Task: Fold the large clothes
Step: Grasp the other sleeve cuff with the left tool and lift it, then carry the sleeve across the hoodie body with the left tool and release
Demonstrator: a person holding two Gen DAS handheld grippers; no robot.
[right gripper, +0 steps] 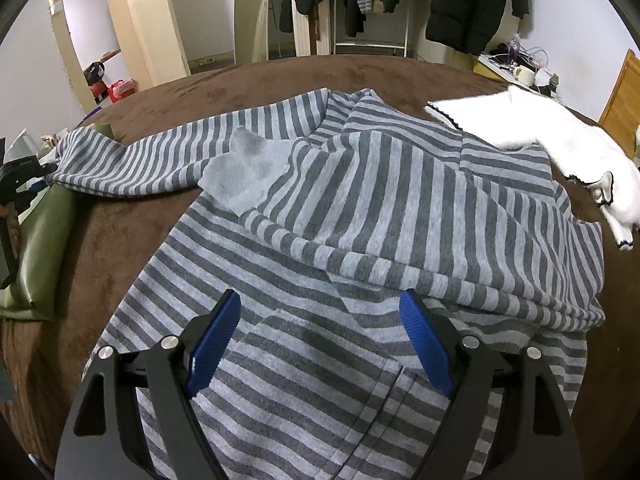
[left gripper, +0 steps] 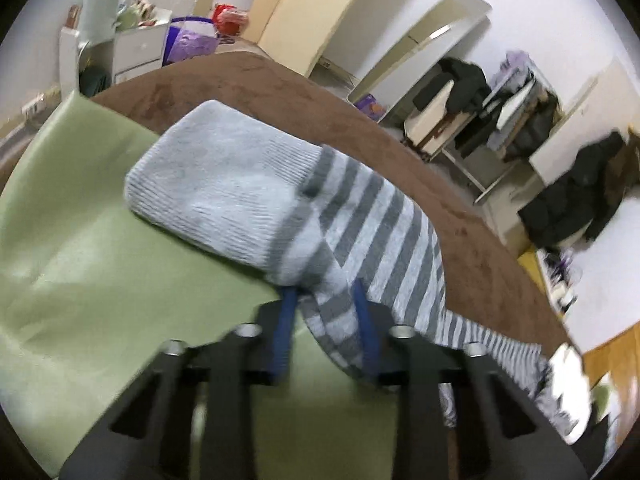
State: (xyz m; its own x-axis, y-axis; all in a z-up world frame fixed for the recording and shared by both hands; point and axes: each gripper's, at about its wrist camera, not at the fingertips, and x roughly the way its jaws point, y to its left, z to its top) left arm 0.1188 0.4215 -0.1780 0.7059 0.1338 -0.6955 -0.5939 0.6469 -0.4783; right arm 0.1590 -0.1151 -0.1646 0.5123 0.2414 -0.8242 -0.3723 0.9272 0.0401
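A grey striped top [right gripper: 360, 216] lies spread on the brown surface [right gripper: 240, 80], one sleeve folded across its body with its plain grey cuff [right gripper: 244, 168] near the middle. My right gripper [right gripper: 320, 332] is open just above the garment's lower part, touching nothing. My left gripper [left gripper: 326, 308] is shut on the other striped sleeve [left gripper: 360, 240] just behind its plain grey cuff [left gripper: 224, 180] and holds it over a green cushion [left gripper: 100, 260]. That sleeve runs far left in the right wrist view [right gripper: 120, 160].
A white fluffy garment [right gripper: 540, 132] lies at the right of the brown surface. The green cushion [right gripper: 40, 240] sits at the left edge. Coats hang on a rack [right gripper: 400, 0] behind. Boxes and a purple bag [left gripper: 188, 40] stand beyond the far edge.
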